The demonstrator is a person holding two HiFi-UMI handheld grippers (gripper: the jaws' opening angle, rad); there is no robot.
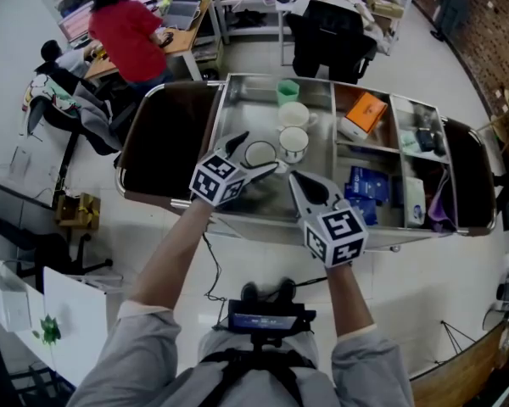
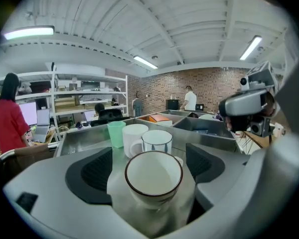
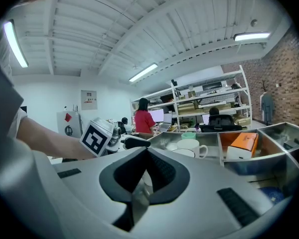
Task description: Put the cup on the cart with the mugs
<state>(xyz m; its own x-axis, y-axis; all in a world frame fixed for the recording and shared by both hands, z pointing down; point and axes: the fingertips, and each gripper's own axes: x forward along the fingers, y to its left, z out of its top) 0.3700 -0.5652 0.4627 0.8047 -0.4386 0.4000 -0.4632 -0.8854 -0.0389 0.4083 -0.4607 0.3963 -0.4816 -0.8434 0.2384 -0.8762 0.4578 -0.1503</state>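
Nearest my head camera is a black chest unit (image 1: pixel 267 319), with both grey-sleeved forearms reaching out from it to the cart (image 1: pixel 237 108).

Left gripper (image 1: pixel 256 154): jaws spread wide. The cup (image 2: pixel 153 176), white with a dark rim, stands upright on the cart's steel floor between them, mouth up and empty. Neither pad presses on it; bare steel shows between the cup and the left-hand pad (image 2: pixel 97 171), and the gap on the other side is narrower. I record the cup as set down and not gripped.

Ahead of these jaws, just beyond the cup, stand the banded mug (image 2: pixel 157 141) and, beside it to the left, the plain mug (image 2: pixel 133 136). A green cup (image 2: pixel 116 133) is further ahead and left of those. All share the same steel well as the cup; the banded mug is near the cup, but I cannot tell whether they touch.

Right gripper (image 3: pixel 145 152): jaws pressed together at the tips, nothing between them. It sits over the cart's near edge, to the right of the left gripper and apart from the cup. Ahead and right of its jaws lies an orange box (image 3: pixel 244 144) in the next compartment.

Beyond the cart, a person in red (image 1: pixel 129 24) stands at a table.
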